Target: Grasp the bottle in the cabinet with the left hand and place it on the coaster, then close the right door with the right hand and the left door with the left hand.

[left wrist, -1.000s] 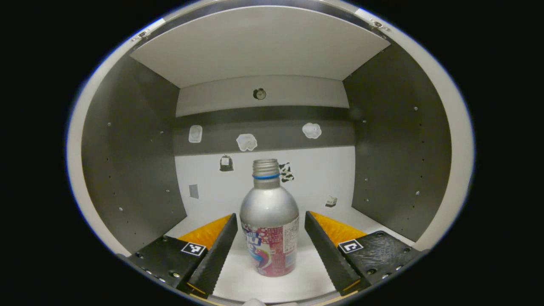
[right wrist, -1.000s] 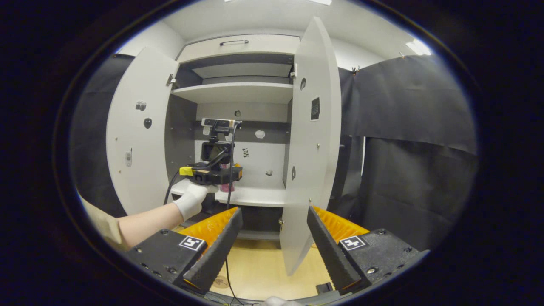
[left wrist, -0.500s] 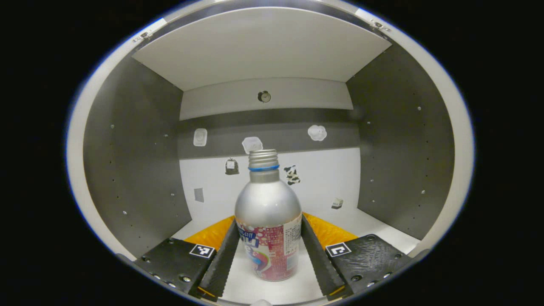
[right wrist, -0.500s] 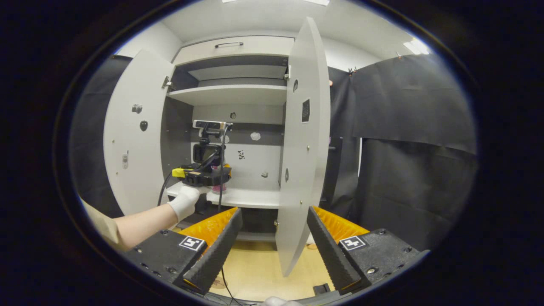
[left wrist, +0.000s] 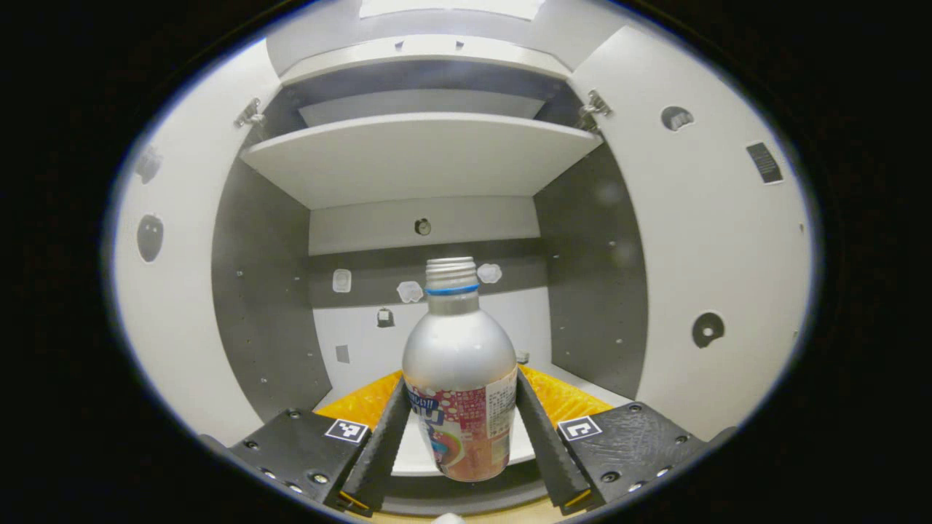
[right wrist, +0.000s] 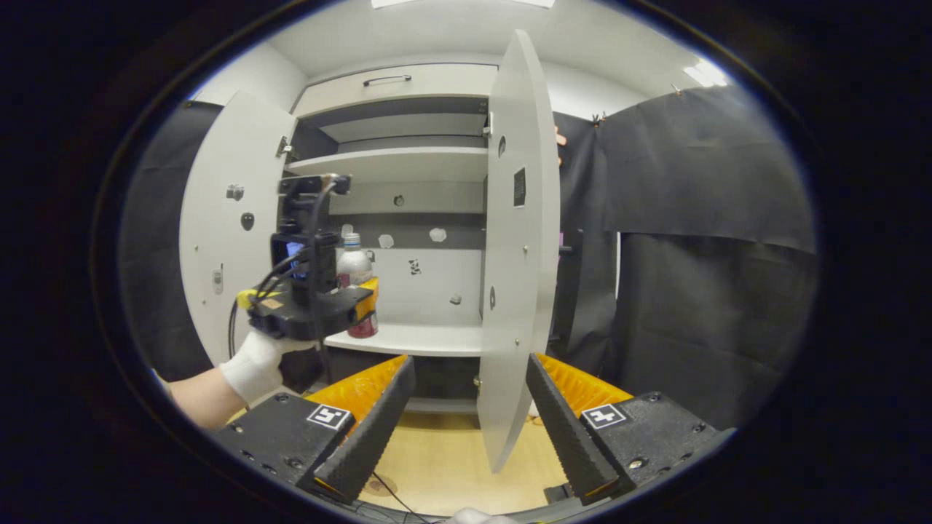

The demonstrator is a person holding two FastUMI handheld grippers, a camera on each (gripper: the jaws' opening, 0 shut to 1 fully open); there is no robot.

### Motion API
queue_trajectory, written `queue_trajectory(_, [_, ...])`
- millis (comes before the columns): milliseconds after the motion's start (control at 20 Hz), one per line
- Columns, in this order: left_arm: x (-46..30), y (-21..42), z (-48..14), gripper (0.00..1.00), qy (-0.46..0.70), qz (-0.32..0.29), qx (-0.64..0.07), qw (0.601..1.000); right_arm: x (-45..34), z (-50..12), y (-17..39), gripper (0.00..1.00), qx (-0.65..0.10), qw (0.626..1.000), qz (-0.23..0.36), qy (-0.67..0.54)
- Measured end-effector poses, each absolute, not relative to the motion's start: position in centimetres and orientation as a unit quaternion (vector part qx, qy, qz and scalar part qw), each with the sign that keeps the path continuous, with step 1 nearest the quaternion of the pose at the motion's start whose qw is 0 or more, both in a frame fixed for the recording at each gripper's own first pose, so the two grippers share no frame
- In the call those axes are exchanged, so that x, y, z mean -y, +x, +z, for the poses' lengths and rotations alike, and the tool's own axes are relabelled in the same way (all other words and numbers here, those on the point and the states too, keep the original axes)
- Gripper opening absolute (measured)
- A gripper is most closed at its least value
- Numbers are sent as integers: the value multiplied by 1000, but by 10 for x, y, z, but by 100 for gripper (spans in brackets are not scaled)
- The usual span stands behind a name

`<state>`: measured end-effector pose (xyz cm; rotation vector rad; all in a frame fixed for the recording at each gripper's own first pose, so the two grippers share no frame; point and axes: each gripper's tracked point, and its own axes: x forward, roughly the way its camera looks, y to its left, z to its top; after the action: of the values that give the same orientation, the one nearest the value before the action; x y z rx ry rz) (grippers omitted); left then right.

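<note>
Left gripper [left wrist: 460, 429] jaws clamp the bottle [left wrist: 459, 378], frame centre; right gripper [right wrist: 466, 418] jaws gape wide, empty, before the right door [right wrist: 520, 255].

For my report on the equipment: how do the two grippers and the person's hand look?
Each gripper, left gripper and right gripper, has black ridged fingers, orange backing and square black-and-white tags. The left one carries a camera and black cables. The hand wears a white glove.
</note>
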<state>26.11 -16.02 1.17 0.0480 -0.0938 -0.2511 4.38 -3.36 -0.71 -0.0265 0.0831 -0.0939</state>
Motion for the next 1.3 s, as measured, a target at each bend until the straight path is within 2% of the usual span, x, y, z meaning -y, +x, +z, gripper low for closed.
queue_trajectory(100, [162, 233, 5, 83, 20, -138, 45, 989, 34, -9, 44, 100, -40, 998, -48, -13])
queue_trajectory(150, [162, 220, 1, 80, 18, -142, 43, 989, 35, -10, 43, 100, -39, 998, -49, -13])
queue_trajectory(350, [154, 176, -25, 80, 21, -145, 43, 988, 45, -17, 42, 100, -43, 997, -62, -9])
queue_trajectory(450, [154, 155, -52, 83, 18, -152, 33, 988, 51, -23, 40, 100, -50, 996, -69, -7])
queue_trajectory(500, [154, 145, -68, 80, 12, -158, 29, 987, 52, -24, 39, 100, -51, 996, -70, -6])
queue_trajectory(550, [153, 136, -83, 83, 6, -161, 22, 987, 54, -26, 38, 100, -52, 996, -73, -5])
queue_trajectory(600, [150, 129, -99, 80, 4, -160, 14, 987, 55, -27, 36, 100, -53, 996, -75, -6])
queue_trajectory(700, [147, 117, -129, 84, 3, -164, 0, 986, 54, -30, 33, 100, -57, 996, -74, -11])
queue_trajectory(750, [146, 111, -146, 80, 1, -166, -9, 986, 52, -32, 31, 100, -59, 996, -72, -16])
queue_trajectory(950, [144, 94, -206, 80, -28, -175, -35, 984, 48, -35, 26, 100, -65, 995, -71, -28])
queue_trajectory(1000, [143, 91, -222, 84, -31, -176, -41, 983, 46, -35, 25, 100, -67, 995, -67, -34])
queue_trajectory(1100, [145, 83, -246, 78, -35, -183, -39, 982, 46, -36, 23, 100, -73, 994, -67, -50])
queue_trajectory(1200, [151, 74, -263, 82, -27, -193, -28, 980, 45, -39, 21, 100, -82, 993, -65, -59])
queue_trajectory(1300, [157, 67, -284, 79, -15, -200, -31, 979, 45, -41, 19, 100, -89, 992, -65, -60])
